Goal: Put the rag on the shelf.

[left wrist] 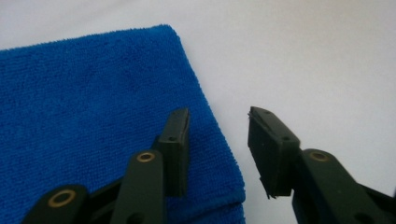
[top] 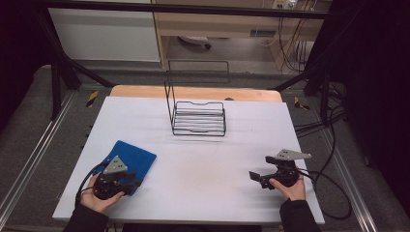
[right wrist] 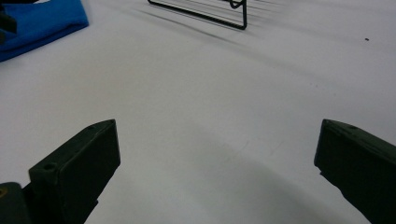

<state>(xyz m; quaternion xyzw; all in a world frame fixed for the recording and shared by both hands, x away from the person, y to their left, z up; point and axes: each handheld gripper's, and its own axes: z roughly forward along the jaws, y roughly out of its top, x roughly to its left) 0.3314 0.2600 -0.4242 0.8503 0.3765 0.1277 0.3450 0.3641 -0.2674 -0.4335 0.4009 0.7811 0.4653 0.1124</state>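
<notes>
Blue cloth (top: pixel 126 159): 1 | wire rack (top: pixel 199 118): 1 | grippers: 2, both parted

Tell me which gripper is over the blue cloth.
The left gripper: one jaw lies over the cloth. The right gripper is above bare table.

Dim high view with dark corners and a soft, low-res look, white table (top: pixel 193 145) evenly lit, soft shadows lower center, gripper views sharp near, blurred at top.
</notes>
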